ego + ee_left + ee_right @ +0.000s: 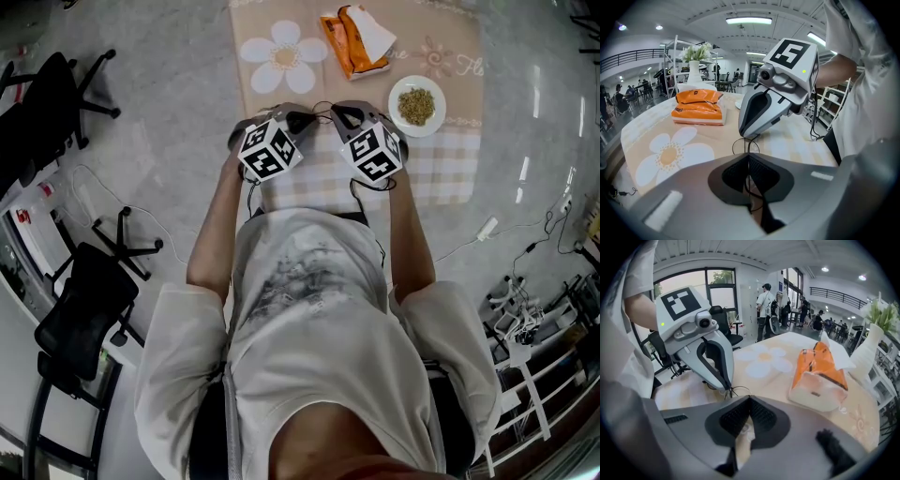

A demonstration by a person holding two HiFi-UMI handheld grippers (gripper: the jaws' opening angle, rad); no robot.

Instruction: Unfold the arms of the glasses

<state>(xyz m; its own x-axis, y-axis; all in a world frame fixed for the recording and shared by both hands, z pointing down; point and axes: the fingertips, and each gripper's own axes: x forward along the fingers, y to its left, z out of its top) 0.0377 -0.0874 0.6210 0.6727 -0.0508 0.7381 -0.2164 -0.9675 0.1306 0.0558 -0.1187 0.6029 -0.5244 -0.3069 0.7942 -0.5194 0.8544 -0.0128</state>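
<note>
- Currently at the gripping stage: glasses (745, 146) are held over the tablecloth (656, 129), arms apparently not opened yet.
- Next: hold the frame steady and swing one arm out gently, since the wire is thin.
- left gripper (749, 157): jaws closed on the frame wire.
- right gripper (749, 399): jaws closed, seemingly on an arm.
- Farther: tissue pack (697, 107), untouched.

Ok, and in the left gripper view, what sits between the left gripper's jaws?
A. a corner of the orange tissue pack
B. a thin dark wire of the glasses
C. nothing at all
B: the left gripper is shut on a thin dark wire of the glasses, whose round rim shows just beyond its tips.
</note>
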